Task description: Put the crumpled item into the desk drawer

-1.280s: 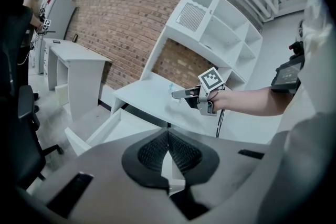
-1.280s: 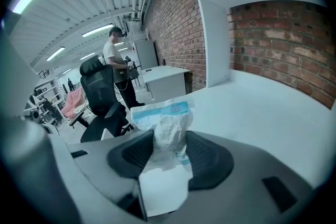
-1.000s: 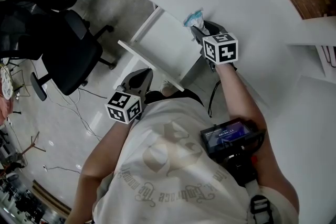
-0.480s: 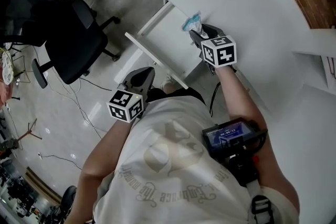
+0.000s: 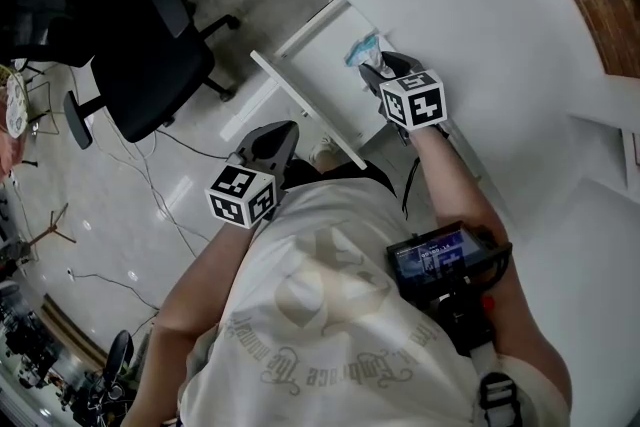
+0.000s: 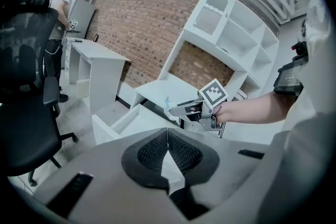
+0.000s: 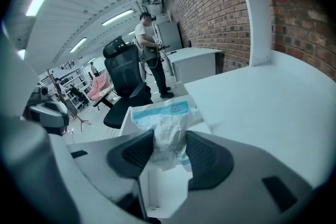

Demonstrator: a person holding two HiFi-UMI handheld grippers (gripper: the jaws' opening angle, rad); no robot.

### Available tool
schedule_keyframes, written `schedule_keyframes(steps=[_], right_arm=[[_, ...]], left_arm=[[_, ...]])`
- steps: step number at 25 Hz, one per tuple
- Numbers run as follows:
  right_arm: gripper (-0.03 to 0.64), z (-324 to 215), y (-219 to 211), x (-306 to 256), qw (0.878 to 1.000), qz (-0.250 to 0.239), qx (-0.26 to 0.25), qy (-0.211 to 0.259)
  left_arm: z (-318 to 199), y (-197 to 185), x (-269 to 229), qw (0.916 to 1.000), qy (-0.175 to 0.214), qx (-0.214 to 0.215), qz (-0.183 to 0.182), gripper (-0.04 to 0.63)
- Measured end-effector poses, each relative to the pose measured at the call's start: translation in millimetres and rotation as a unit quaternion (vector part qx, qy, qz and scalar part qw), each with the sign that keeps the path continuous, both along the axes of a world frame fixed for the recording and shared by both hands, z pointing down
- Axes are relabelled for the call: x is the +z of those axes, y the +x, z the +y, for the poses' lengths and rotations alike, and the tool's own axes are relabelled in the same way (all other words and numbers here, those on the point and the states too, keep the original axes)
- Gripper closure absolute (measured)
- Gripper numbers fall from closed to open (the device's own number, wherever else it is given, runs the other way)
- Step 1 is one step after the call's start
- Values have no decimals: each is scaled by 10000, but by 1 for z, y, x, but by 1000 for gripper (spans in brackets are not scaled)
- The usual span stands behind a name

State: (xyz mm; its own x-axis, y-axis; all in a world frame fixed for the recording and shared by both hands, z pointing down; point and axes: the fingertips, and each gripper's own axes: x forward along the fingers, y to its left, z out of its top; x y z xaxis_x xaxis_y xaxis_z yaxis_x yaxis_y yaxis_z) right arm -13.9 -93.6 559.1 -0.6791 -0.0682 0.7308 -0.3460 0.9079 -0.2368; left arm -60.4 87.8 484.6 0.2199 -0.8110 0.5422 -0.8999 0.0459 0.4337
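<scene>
Lowered toward the open drawer [image 5: 300,103], the right gripper [image 5: 373,71] clamps the crumpled wrapper [image 5: 362,46], not yet released; left gripper [image 5: 283,131] closed, empty.

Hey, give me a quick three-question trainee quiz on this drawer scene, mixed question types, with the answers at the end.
1. True or false: the left gripper holds something.
2. What is the right gripper shut on? A) crumpled packet B) a pen C) nothing
3. Fill in: the desk drawer is ___ (open or closed).
Key: 1 false, its jaws are together and empty; 2 A; 3 open.
</scene>
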Motion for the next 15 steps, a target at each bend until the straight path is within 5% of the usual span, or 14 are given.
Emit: schedule_keyframes(steps=[15], right_arm=[[403, 30, -8, 55, 9976, 381, -339, -466]], left_arm=[[-8, -7, 11, 9995, -153, -214, 160, 574]])
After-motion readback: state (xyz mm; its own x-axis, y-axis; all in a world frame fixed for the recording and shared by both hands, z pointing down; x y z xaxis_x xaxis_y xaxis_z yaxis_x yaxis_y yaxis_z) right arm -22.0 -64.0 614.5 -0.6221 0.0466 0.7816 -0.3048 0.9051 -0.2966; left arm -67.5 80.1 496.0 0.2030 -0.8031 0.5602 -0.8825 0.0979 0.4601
